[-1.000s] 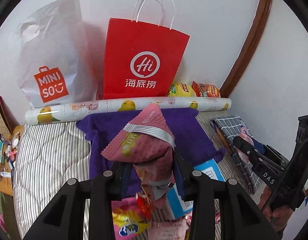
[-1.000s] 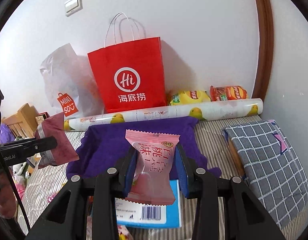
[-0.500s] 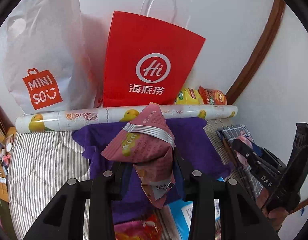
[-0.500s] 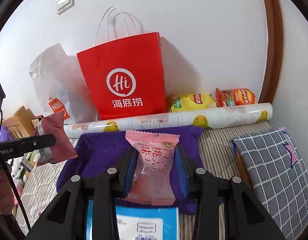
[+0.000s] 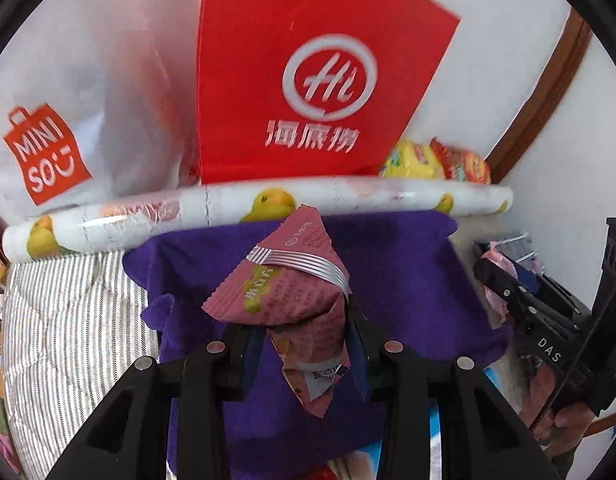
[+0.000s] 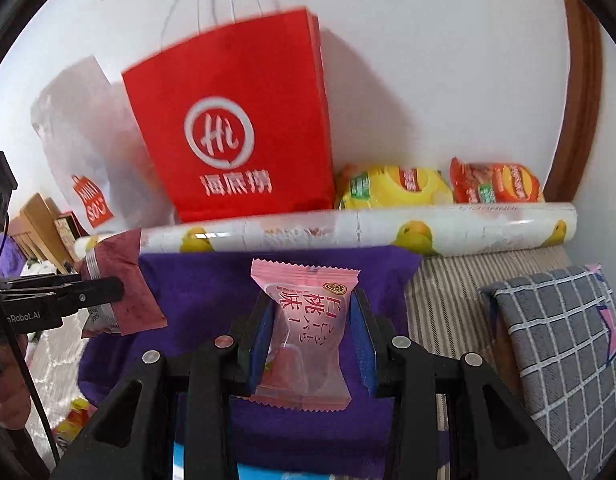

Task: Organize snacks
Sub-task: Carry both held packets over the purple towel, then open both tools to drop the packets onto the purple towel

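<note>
A striped bed (image 5: pixel 60 320) is seen against the wall, with a purple cloth (image 6: pixel 196 280) spread on it just in front of a duck-printed roll (image 6: pixel 447 228); behind the roll a red paper bag (image 6: pixel 236 136) is stood between a white Miniso bag (image 5: pixel 68 112) and two chip packets (image 6: pixel 395 188). Above the purple cloth, a crumpled maroon snack packet (image 5: pixel 292 292) is gripped by the clenched left tongs (image 5: pixel 304 344). Over the same cloth, a pale pink snack packet (image 6: pixel 308 332) is held upright, clamped in the right tongs (image 6: pixel 311 344).
</note>
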